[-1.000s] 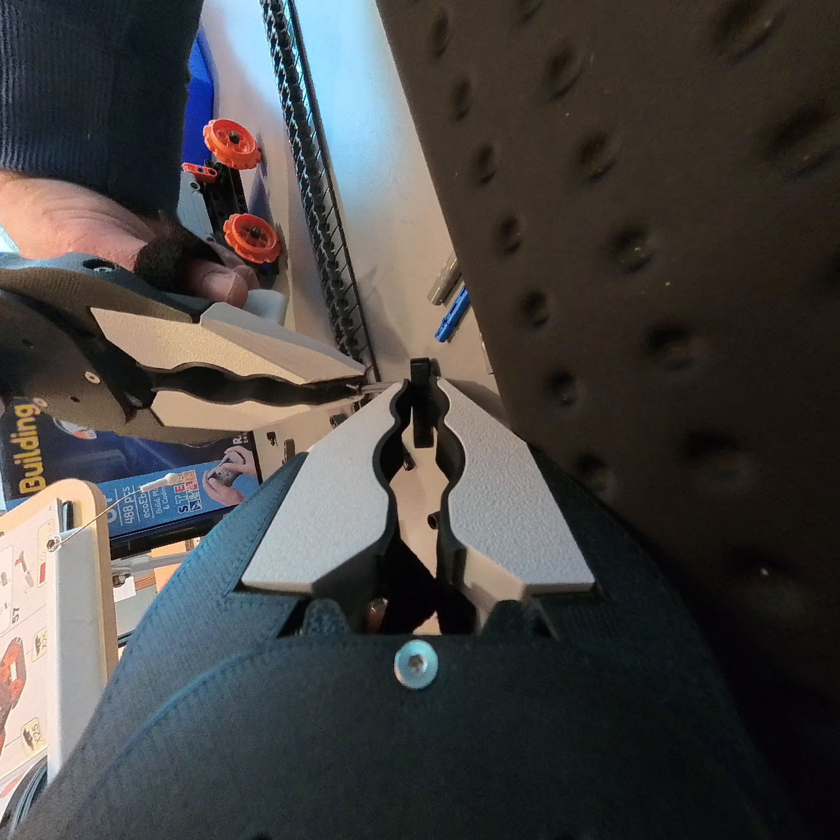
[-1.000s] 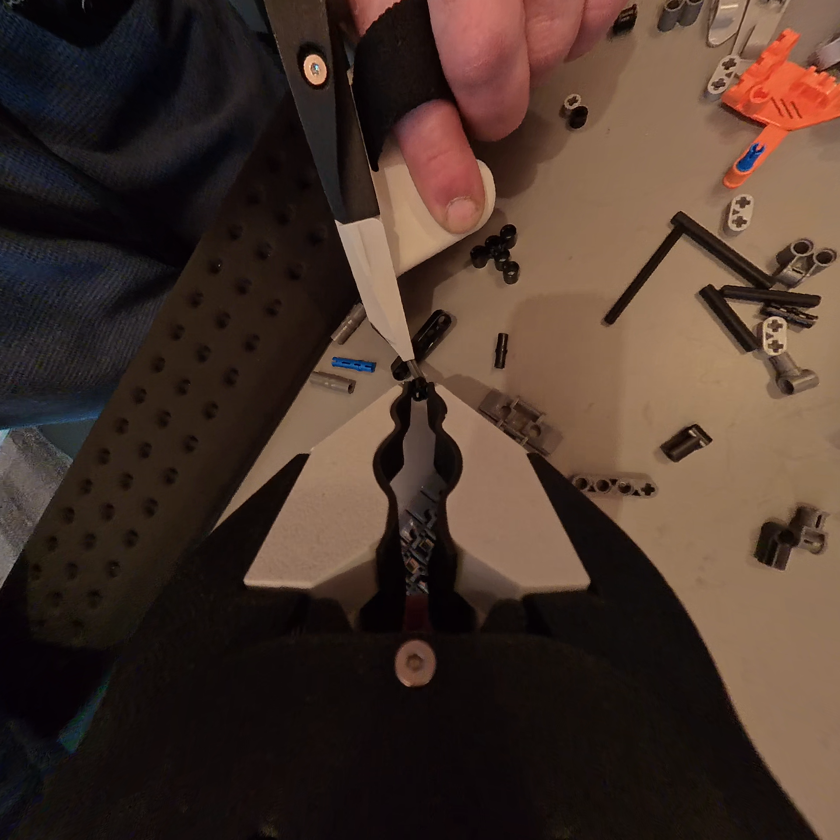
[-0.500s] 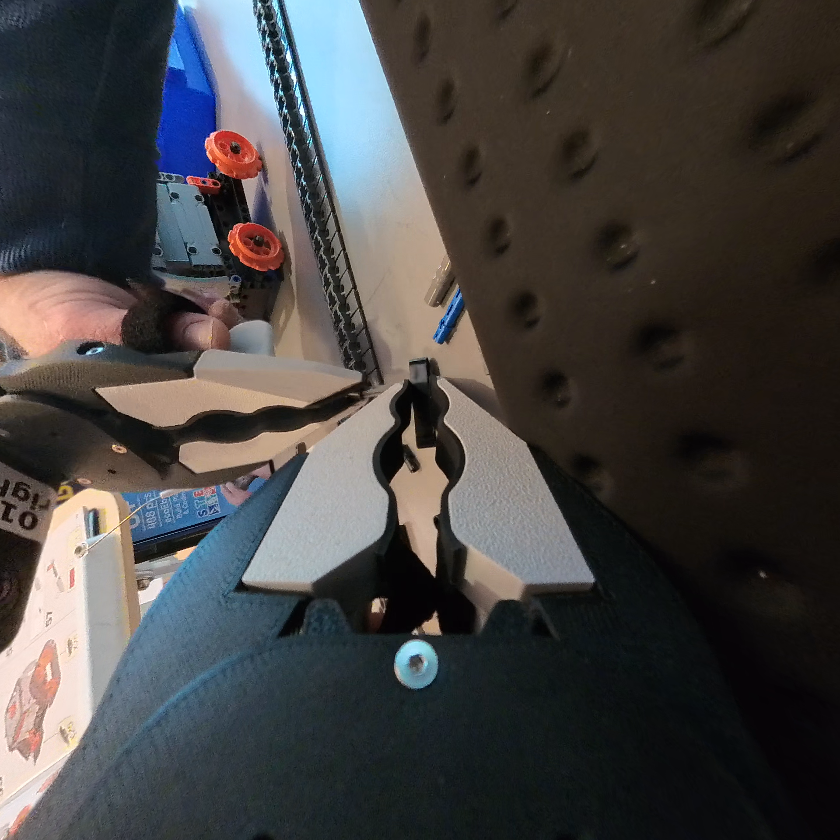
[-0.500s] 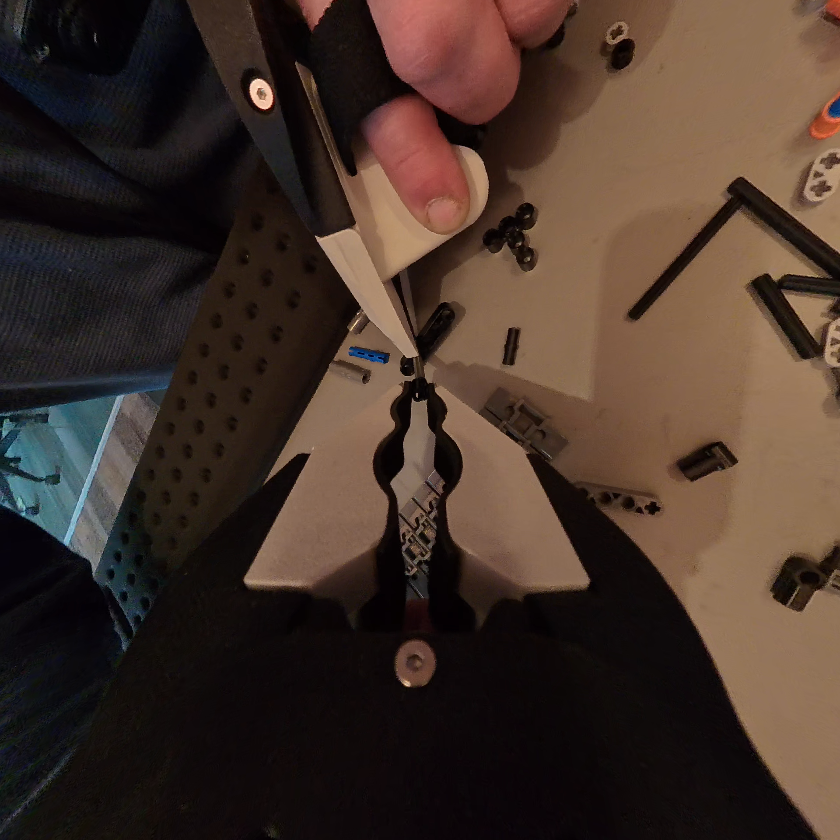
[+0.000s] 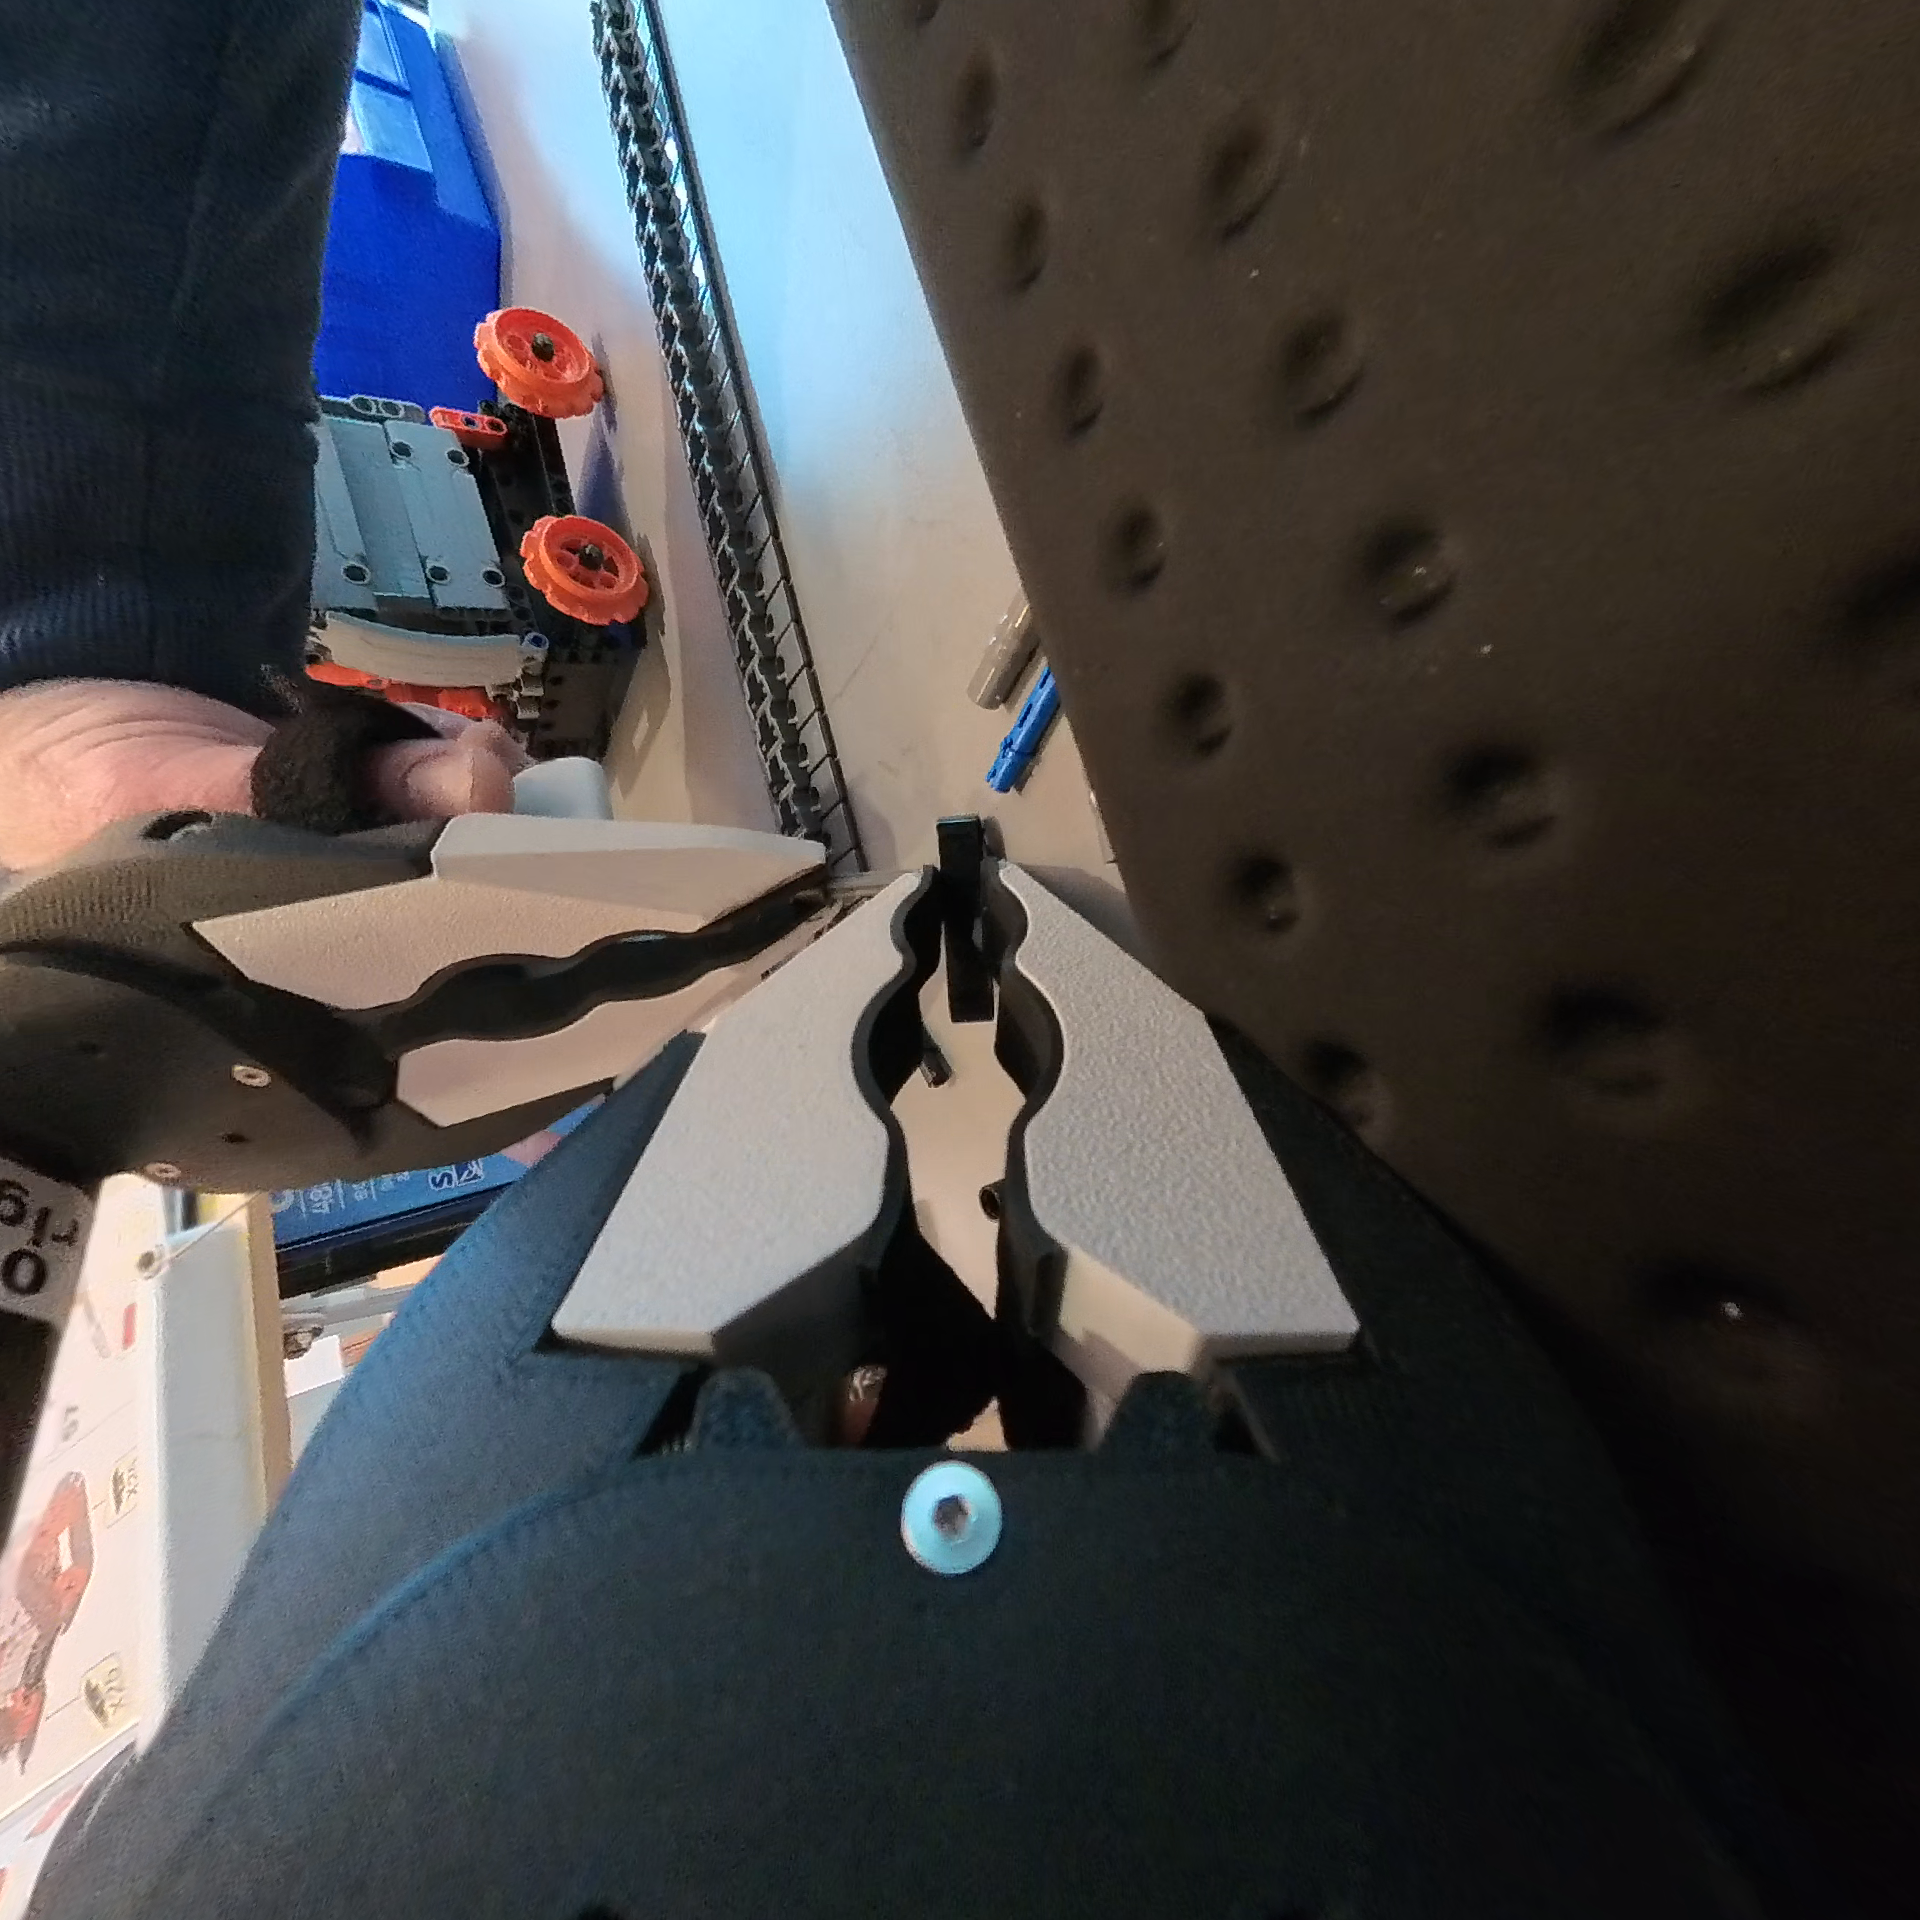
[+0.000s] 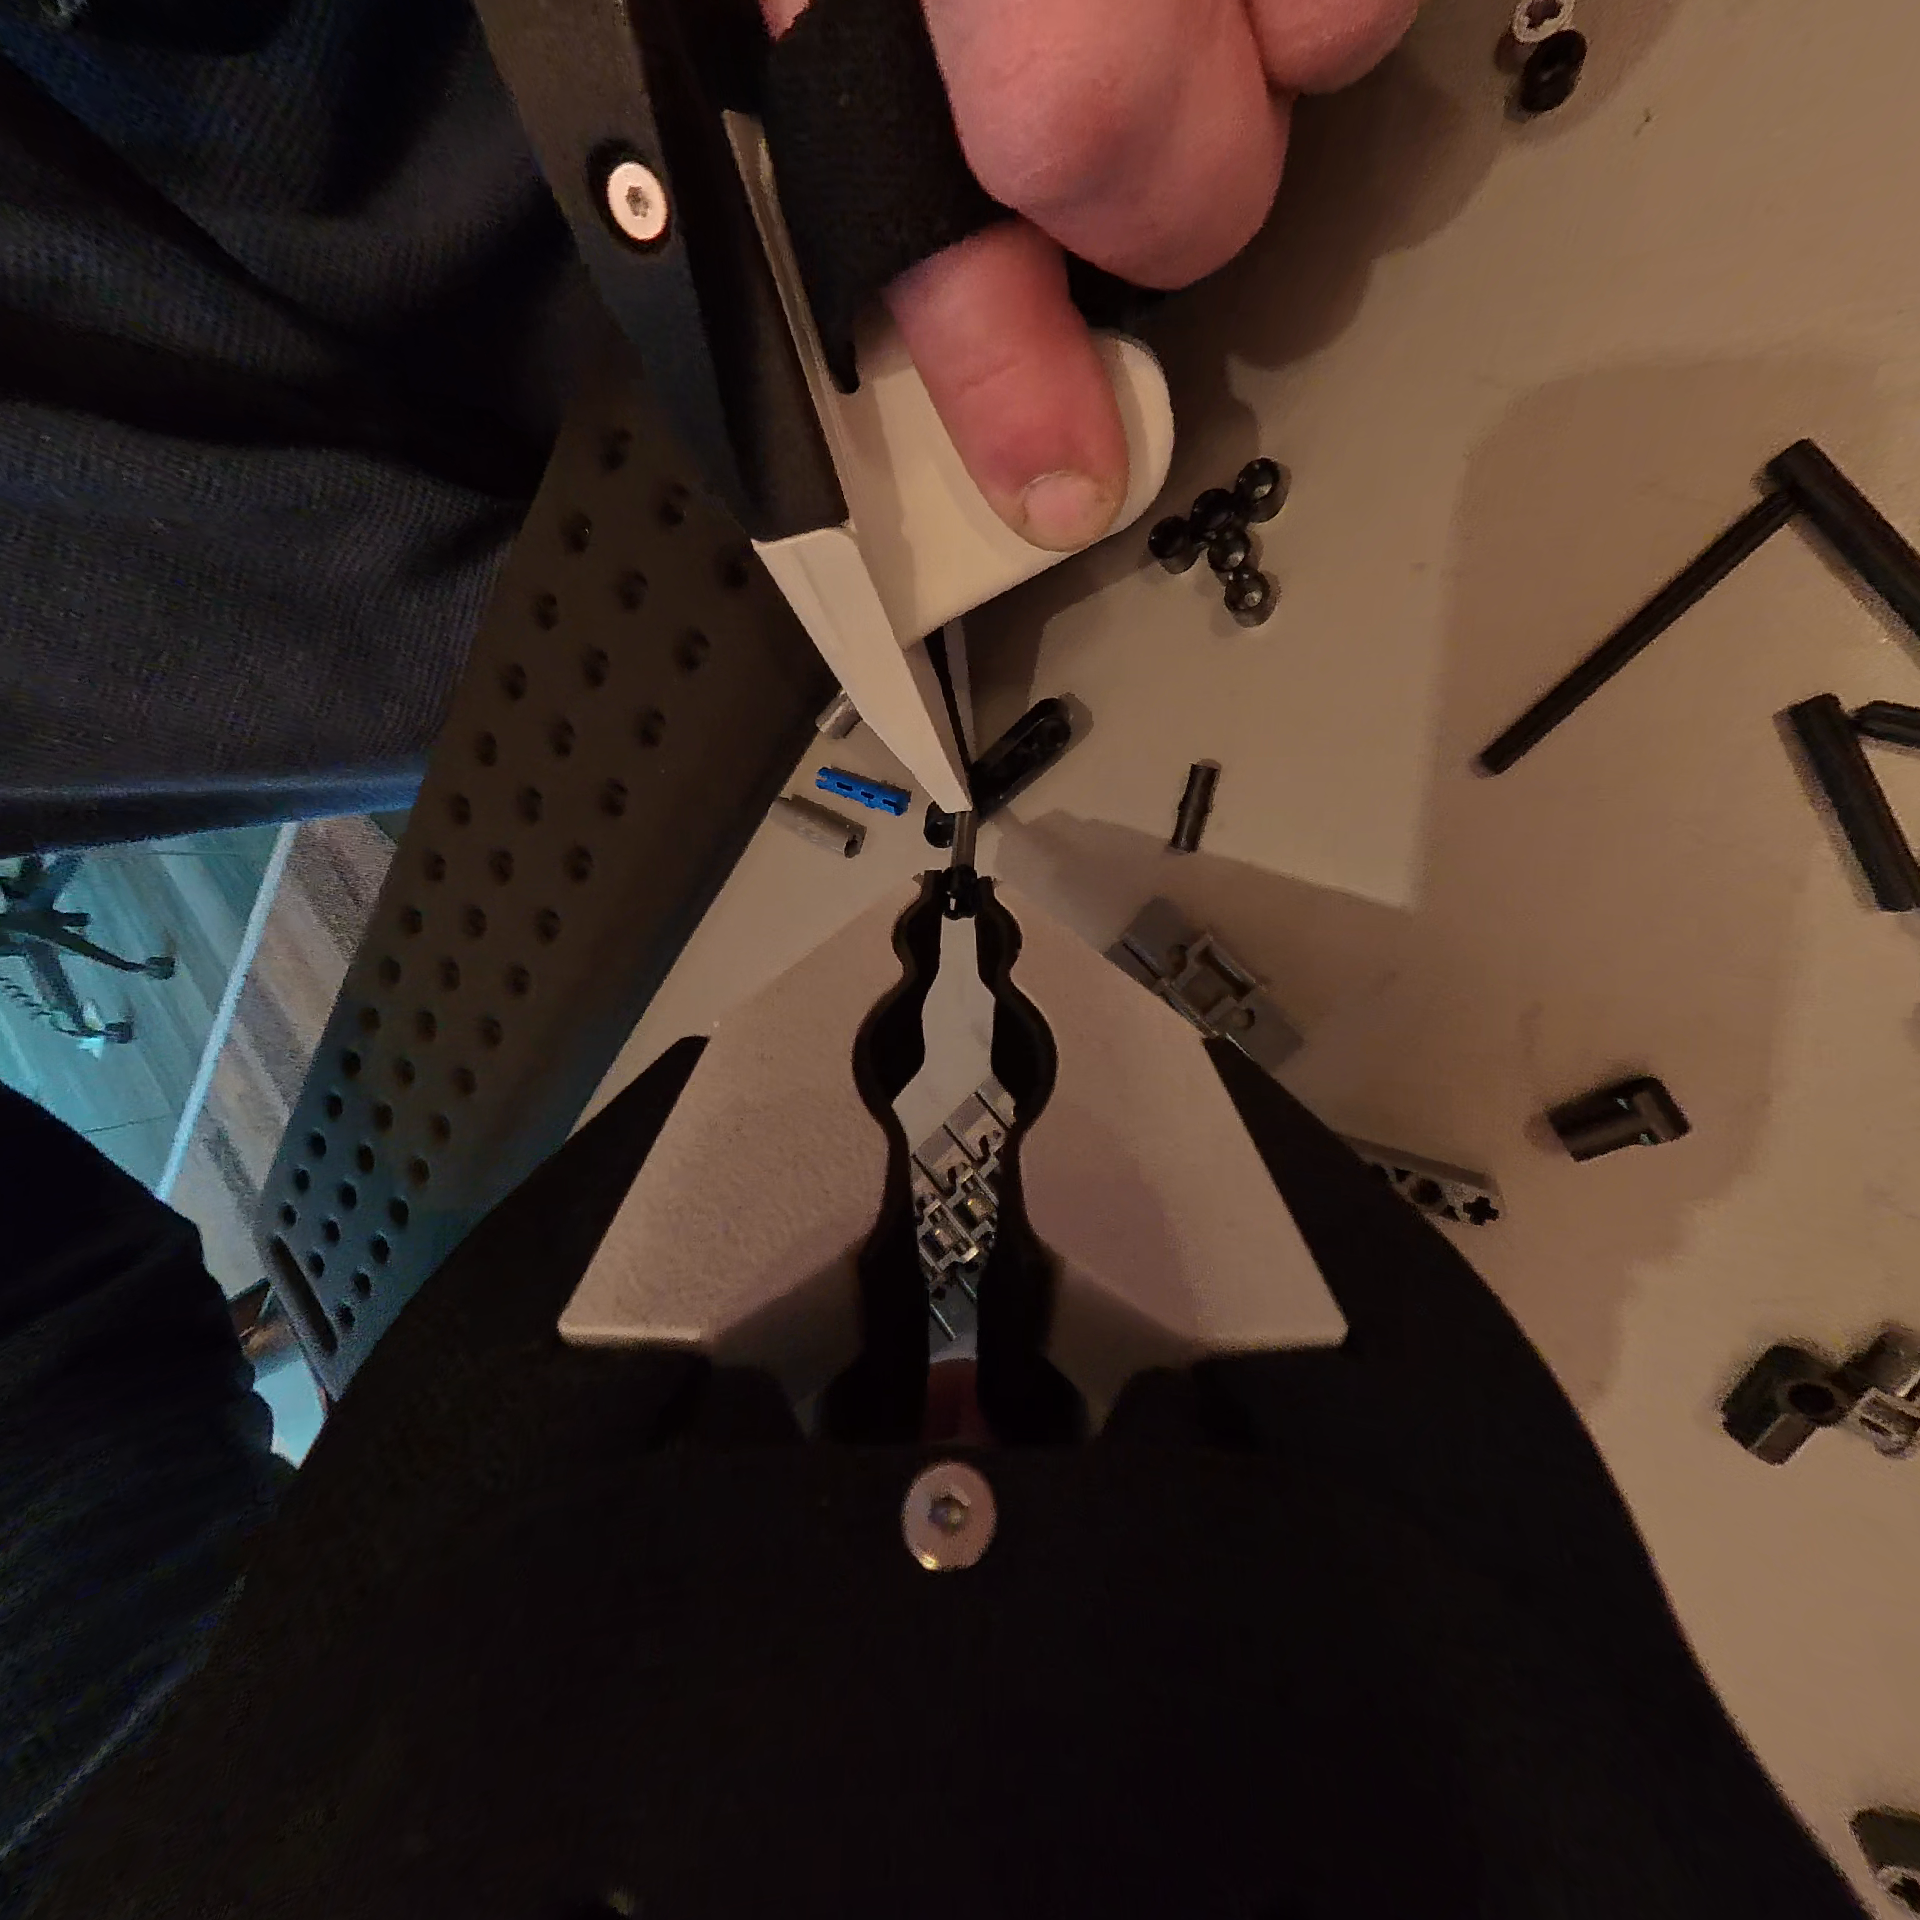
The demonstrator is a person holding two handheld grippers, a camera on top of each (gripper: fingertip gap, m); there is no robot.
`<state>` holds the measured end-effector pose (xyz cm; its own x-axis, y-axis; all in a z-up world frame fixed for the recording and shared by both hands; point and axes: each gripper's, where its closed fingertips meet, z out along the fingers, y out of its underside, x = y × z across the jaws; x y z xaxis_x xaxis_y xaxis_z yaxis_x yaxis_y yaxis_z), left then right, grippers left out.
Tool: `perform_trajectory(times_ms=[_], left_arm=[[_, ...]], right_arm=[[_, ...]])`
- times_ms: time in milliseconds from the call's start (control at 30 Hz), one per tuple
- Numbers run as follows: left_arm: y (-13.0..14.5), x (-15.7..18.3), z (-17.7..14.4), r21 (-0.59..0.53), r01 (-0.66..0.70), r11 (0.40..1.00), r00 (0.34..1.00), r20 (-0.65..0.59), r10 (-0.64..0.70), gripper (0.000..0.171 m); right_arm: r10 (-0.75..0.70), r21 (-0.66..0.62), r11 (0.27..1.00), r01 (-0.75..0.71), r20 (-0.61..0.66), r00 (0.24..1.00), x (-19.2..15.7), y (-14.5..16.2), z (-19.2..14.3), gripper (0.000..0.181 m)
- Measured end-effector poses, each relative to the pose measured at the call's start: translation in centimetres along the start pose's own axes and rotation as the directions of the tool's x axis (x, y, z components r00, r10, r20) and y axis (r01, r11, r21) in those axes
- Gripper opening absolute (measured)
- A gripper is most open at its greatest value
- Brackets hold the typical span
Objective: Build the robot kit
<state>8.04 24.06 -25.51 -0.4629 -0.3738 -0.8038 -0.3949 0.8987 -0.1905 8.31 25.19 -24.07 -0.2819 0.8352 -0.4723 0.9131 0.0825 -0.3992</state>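
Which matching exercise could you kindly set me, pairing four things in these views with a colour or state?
A left gripper
B short pin by the perforated board
C toothed wheels on the model
D long axle

1 orange
2 black
3 shut on a black piece
4 blue

Pairs: A-3, B-4, C-1, D-2.

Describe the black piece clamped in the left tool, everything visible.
The black piece is a small, narrow bar that looks like matte plastic. It stands roughly upright in the left wrist view, pinched between the tips of the left tool, which is shut on it. Its squared top end pokes out past the tips and its lower end hangs in the gap between the fingers. The right tool comes in from the side with a thin grey pin that points at the piece; whether they touch is unclear.
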Motion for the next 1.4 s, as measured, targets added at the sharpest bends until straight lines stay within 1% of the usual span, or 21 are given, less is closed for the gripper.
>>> perform_trajectory(times_ms=[100, 300, 500, 600, 733, 1000, 1200, 1400], left_arm=[[-0.04, 0.06, 0.03, 0.008, 0.013, 1.000, 1.000, -0.003, -0.013, 0.006], [-0.15, 0.19, 0.09, 0.018, 0.023, 1.000, 1.000, -0.007, -0.023, 0.007], [-0.19, 0.27, 0.12, 0.023, 0.030, 0.999, 1.000, -0.007, -0.030, 0.007], [-0.21, 0.30, 0.11, 0.025, 0.032, 0.999, 0.999, -0.005, -0.032, 0.007], [-0.27, 0.36, 0.13, 0.031, 0.037, 0.999, 0.999, -0.007, -0.036, 0.007], [-0.21, 0.42, 0.15, 0.030, 0.046, 0.999, 0.999, -0.008, -0.045, 0.007], [-0.16, 0.41, 0.16, 0.030, 0.048, 0.998, 0.999, -0.009, -0.048, 0.007], [-0.14, 0.35, 0.20, 0.028, 0.049, 0.998, 0.999, -0.010, -0.049, 0.007]], right_arm=[[-0.030, 0.007, 1.000, 0.031, -0.037, 0.999, -0.02, -0.01, 0.05, 0.003], [-0.036, 0.032, 0.999, 0.039, -0.078, 0.996, 0.06, -0.03, 0.16, 0.002], [-0.037, 0.031, 0.999, 0.037, -0.024, 0.999, -0.19, 0.00, 0.21, 0.002], [-0.031, 0.050, 0.998, 0.031, -0.002, 1.000, -0.32, -0.08, 0.28, 0.002], [-0.031, 0.047, 0.998, 0.032, -0.011, 0.999, -0.46, -0.06, 0.36, 0.002], [-0.054, -0.065, 0.997, 0.051, -0.050, 0.997, -0.46, 0.06, 0.40, 0.002], [-0.110, -0.174, 0.980, 0.095, -0.080, 0.991, -0.40, 0.18, 0.39, 0.002], [-0.075, -0.252, 0.965, 0.069, -0.017, 0.997, -0.47, 0.41, 0.38, 0.002]])
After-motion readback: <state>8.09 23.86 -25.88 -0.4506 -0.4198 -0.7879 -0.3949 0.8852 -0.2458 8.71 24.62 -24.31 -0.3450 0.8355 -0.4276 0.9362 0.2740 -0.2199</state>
